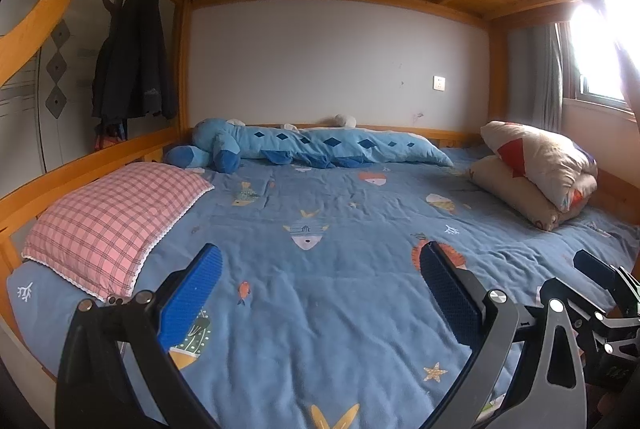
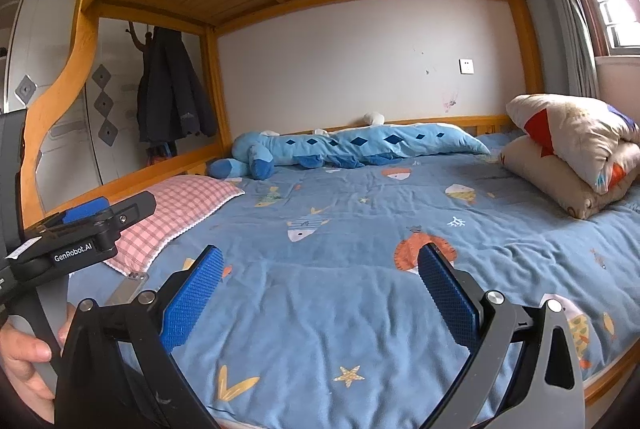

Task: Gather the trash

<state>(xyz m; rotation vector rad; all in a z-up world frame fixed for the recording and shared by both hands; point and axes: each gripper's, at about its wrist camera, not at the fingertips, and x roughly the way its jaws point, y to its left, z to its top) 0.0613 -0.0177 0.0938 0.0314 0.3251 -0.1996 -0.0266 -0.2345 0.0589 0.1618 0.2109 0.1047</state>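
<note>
Left wrist view: my left gripper [image 1: 320, 269] hangs level over the blue bed cover [image 1: 320, 329], its blue-padded fingers [image 1: 192, 299] spread wide and empty. No trash shows on the bed.

Right wrist view: my right gripper [image 2: 320, 271] hovers likewise, released, holding nothing. My left hand [image 2: 24, 361] grips its handle beside the pink pillow [image 2: 180, 213].

Left wrist view low over the near edge of the bed [image 1: 320, 309], facing the back wall [image 1: 320, 61], right wrist view just beside it, same way, both sharing the pink pillow [image 2: 180, 213], blue plush toy [image 1: 312, 145], folded quilt [image 2: 576, 145].
</note>
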